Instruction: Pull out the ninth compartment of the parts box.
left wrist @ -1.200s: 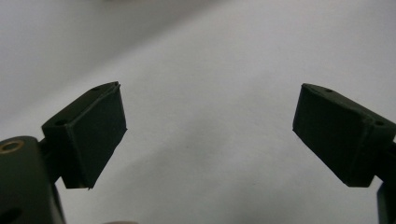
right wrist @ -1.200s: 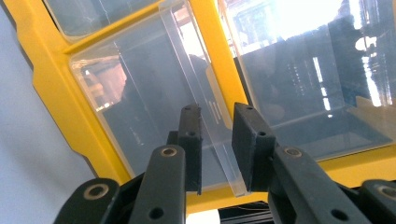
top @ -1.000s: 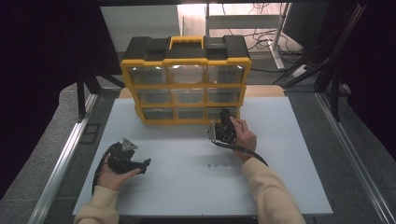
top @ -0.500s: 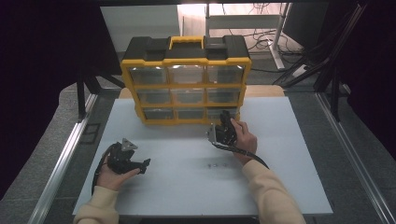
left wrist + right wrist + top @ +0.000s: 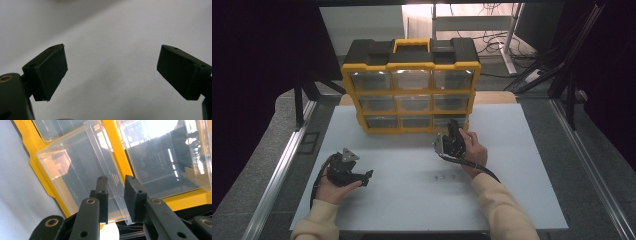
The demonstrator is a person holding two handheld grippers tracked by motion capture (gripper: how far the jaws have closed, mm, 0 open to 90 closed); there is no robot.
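A yellow and black organizer (image 5: 411, 65) with clear drawers stands upright at the back of the white table (image 5: 522, 165). My right gripper (image 5: 454, 126) reaches its bottom right drawer (image 5: 443, 121). In the right gripper view that clear drawer (image 5: 72, 167) sticks out a little from the yellow frame. Its thin front lip (image 5: 100, 157) runs between the jaws of the right gripper (image 5: 116, 180), which are shut on it. My left gripper (image 5: 366, 176) rests low over the table at the front left. In its own view the left gripper (image 5: 112, 72) stands open over bare white tabletop.
Two tiny dark items (image 5: 446, 176) lie on the table just in front of the right hand. Metal rails (image 5: 277, 170) run along the table's left and right sides. Cables and a stand (image 5: 512, 45) sit behind the organizer.
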